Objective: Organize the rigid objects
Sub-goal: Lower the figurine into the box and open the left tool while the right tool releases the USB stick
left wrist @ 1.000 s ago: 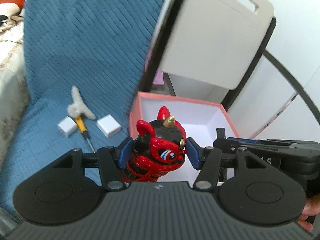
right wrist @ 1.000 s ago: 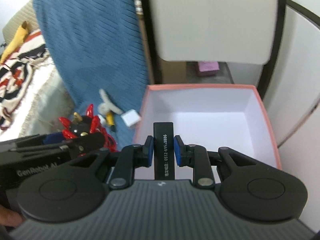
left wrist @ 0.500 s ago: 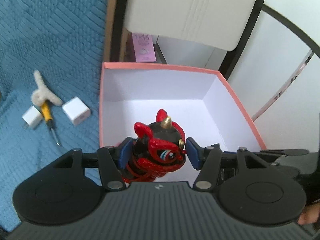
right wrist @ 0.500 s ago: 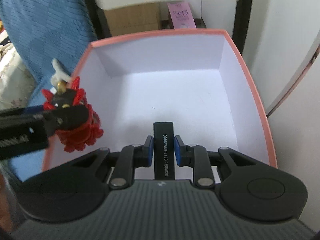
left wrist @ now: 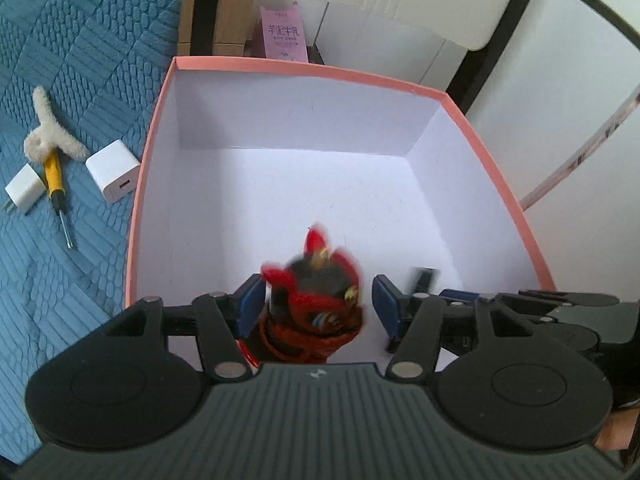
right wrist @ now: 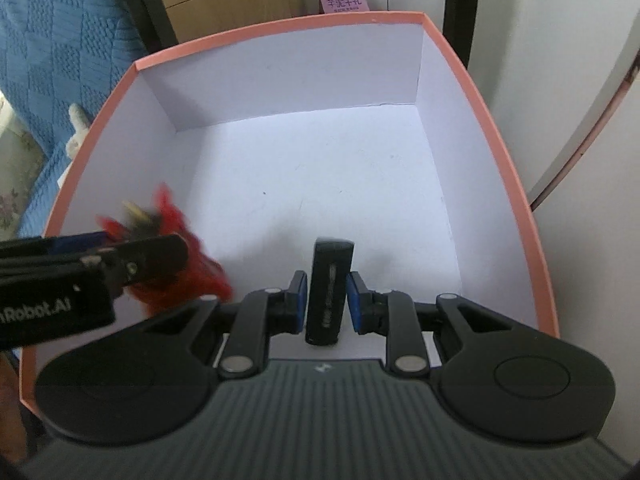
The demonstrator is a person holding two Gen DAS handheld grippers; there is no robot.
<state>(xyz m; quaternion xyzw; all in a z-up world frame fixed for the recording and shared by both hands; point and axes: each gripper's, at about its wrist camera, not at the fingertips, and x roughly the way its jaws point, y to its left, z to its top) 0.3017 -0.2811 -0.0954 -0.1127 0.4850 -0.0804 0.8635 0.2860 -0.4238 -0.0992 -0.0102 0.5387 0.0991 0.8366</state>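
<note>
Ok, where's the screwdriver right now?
Left wrist view, far left: the screwdriver lies on the blue blanket outside the box, between two white chargers, under a fuzzy toy.

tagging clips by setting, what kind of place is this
Probably a home room, perhaps a bedroom or living room. A blue quilt covers a soft surface holding chargers and a screwdriver, a floral cloth lies beside it, and cardboard boxes stand behind the pink box.

Left gripper (left wrist: 316, 306) fingers spread apart; right gripper (right wrist: 327, 303) fingers parted too.
</note>
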